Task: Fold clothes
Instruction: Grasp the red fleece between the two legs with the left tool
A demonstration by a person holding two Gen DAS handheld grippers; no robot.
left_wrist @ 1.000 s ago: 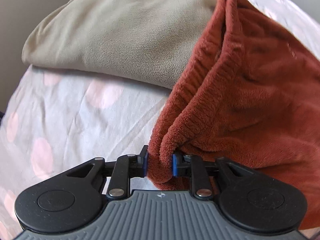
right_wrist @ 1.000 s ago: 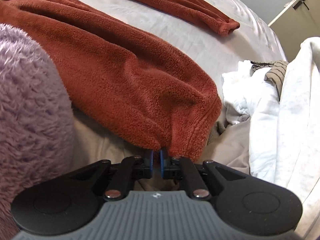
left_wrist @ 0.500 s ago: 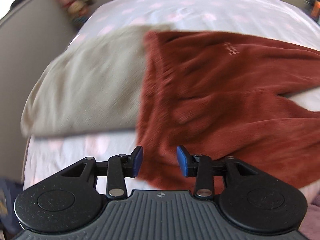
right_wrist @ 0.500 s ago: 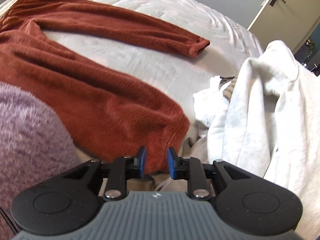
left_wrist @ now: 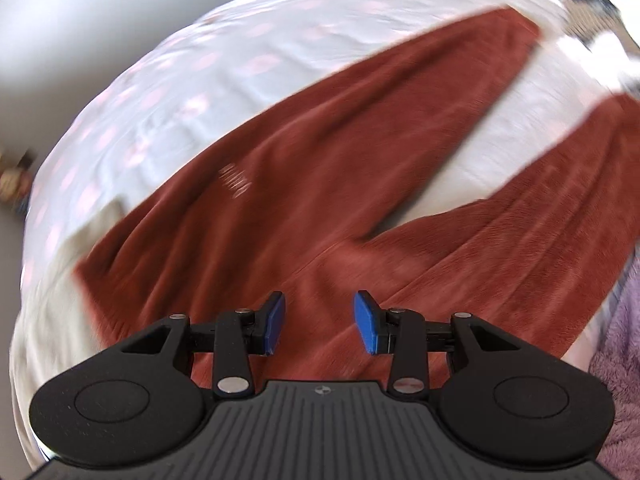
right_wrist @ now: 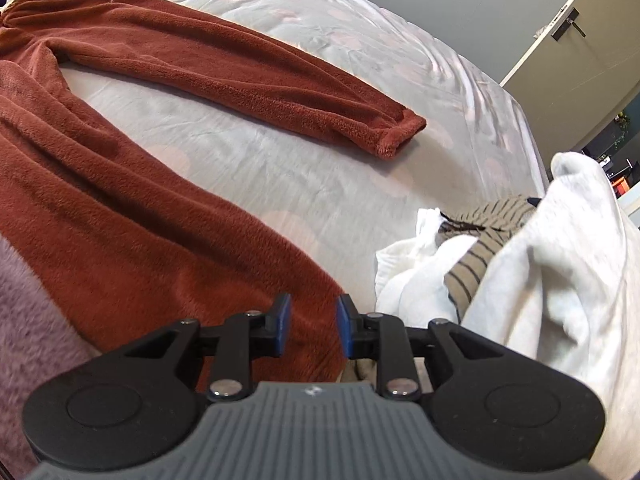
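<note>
Both grippers, left gripper (left_wrist: 319, 322) and right gripper (right_wrist: 310, 324), hover jaws apart, empty, over rust fleece trousers (right_wrist: 132, 220) spread flat, legs splayed.

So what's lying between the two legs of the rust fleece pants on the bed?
Only bare bedsheet, no clothes, between the legs of the rust fleece pants; the right wrist view shows it clearly.
</note>
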